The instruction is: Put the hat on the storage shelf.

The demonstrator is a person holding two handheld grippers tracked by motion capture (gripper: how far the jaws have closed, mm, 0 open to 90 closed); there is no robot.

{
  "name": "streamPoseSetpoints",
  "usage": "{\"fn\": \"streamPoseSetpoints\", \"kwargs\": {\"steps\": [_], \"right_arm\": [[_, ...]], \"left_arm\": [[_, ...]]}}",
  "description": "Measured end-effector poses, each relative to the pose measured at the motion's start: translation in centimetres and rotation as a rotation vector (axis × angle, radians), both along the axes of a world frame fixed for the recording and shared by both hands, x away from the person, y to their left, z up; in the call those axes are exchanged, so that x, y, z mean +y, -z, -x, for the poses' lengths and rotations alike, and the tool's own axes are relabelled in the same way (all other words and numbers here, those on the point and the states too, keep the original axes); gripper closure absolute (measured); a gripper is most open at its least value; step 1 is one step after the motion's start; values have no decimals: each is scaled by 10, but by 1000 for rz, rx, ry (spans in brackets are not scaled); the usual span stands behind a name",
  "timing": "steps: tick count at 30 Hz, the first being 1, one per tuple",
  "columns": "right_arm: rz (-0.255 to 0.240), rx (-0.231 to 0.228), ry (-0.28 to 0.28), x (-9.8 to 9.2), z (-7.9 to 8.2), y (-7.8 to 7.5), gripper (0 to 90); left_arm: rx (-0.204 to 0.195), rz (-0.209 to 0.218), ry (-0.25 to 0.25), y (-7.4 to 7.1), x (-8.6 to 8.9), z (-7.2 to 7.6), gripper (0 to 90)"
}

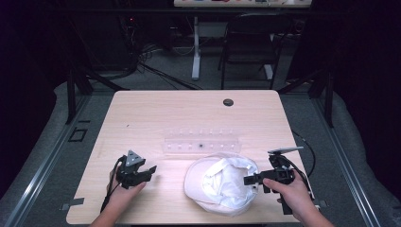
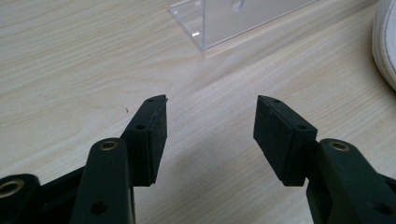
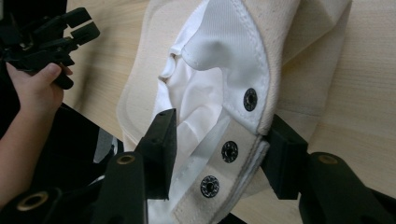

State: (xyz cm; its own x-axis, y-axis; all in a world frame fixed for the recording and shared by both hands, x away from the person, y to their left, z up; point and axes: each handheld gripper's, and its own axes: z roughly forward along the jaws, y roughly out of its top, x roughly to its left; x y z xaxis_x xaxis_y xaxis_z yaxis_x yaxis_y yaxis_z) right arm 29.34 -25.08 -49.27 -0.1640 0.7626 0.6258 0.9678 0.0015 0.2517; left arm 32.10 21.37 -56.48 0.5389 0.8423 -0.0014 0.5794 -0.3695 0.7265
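On the pale wooden table (image 1: 142, 113) a white cap (image 1: 222, 184) lies upside down, near the front edge and a bit to the right, so its soft white inside faces up. Right at the back of the cap sits the right gripper (image 1: 253, 180), held in the person's right hand (image 1: 295, 194). Its jaws stand on either side of the cap's back strap (image 3: 229, 154) — one jaw inside the cap over the white lining, the other outside by the cloth edge. Three dark round snaps (image 3: 229, 151) sit in a row on that strap. The jaws are fairly wide with the strap between them; the outer pad looks to be touching the cloth edge, but the inner pad stands a little way off from the strap, so the cap is not pinched yet. Over on the left side of the table, well apart from the cap, the left gripper (image 1: 150, 171) rests low in the person's left hand (image 1: 124, 191). Its jaws are wide apart with only bare wood between them. Behind the cap, toward the middle of the table, stands a clear plastic rack (image 1: 202, 142) — long and low, with small holes along it. A small dark round hole (image 1: 228, 102) shows in the table near its far edge.
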Motion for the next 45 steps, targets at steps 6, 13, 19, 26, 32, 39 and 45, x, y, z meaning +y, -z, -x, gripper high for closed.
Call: {"fn": "streamPoseSetpoints", "kwargs": {"steps": [6,13,19,26,32,39,45], "right_arm": [[-6,20,1,-1,-4,-5,668],[25,22,7,-1,-7,-6,766],[60,25,0,0,-10,-12,787],[100,9,12,0,-16,-18,788],[154,-2,10,0,-22,-28,790],[261,-12,11,7,-31,-44,795],[321,-2,-22,11,-38,-55,799]], "left_arm": [[-1,0,0,0,0,0,445],[-2,2,-1,0,0,0,445],[-1,-1,1,0,0,0,445],[-2,-1,0,0,0,0,446],[-1,0,0,0,0,0,446],[0,-4,5,1,-1,0,457],[1,-7,10,1,-1,0,457]]}}
